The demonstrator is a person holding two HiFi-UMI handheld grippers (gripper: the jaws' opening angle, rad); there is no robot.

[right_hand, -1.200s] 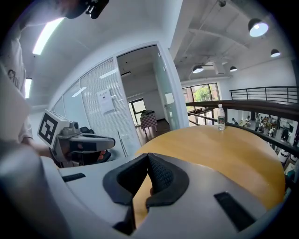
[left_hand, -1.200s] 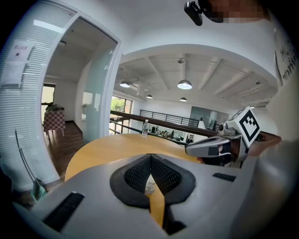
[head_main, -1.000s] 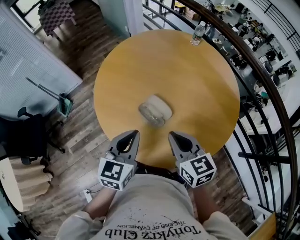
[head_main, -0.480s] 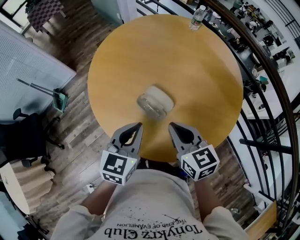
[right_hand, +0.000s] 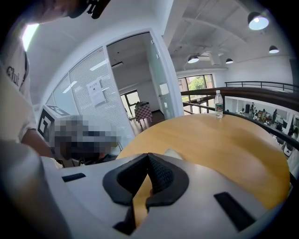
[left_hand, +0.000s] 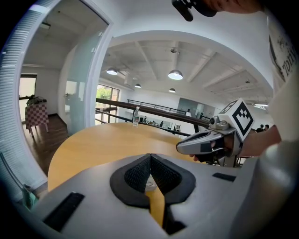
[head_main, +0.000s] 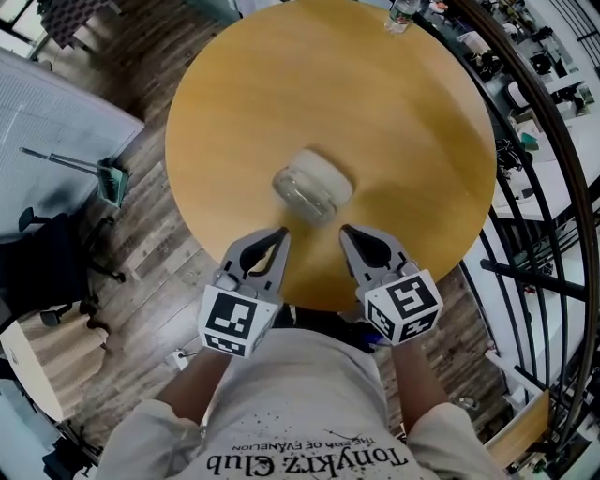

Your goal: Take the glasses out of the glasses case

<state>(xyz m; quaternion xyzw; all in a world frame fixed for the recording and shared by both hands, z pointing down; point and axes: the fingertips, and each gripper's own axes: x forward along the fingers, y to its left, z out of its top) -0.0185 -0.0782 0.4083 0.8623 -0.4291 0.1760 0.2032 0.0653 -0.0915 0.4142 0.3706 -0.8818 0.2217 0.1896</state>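
Head view: the round yellow wooden table point(head_main: 394, 122) fills the upper half of the frame, and the pale, rounded, closed glasses case point(head_main: 312, 184) lies a little below its middle; a clear plastic water bottle point(head_main: 401, 14) stands at the far rim, top right. The left gripper point(head_main: 279, 234) and right gripper point(head_main: 345, 232) now reach further in over the near rim than a second ago, and the table has slid upward in the frame as the head tips; the case itself has not shifted on the table and its lid is down. Both tips sit just below the case, one at each side, near but apart from it.

Left gripper view: the left gripper point(left_hand: 149, 158) has its dark ribbed pads pressed together at the tips with nothing between them; a sliver of the pale case point(left_hand: 148, 185) shows through the slot below; the right gripper point(left_hand: 210, 142) hangs at mid right, the bottle point(left_hand: 136, 116) far behind.

Right gripper view: the right gripper point(right_hand: 148, 158) is likewise pressed together and empty; the case point(right_hand: 174, 153) peeks just over its upper edge; the tabletop point(right_hand: 224, 140) stretches to the bottle point(right_hand: 218, 103).

The approach looks nearly done; opening the case is not yet begun, and both tools would probably need to spread first.
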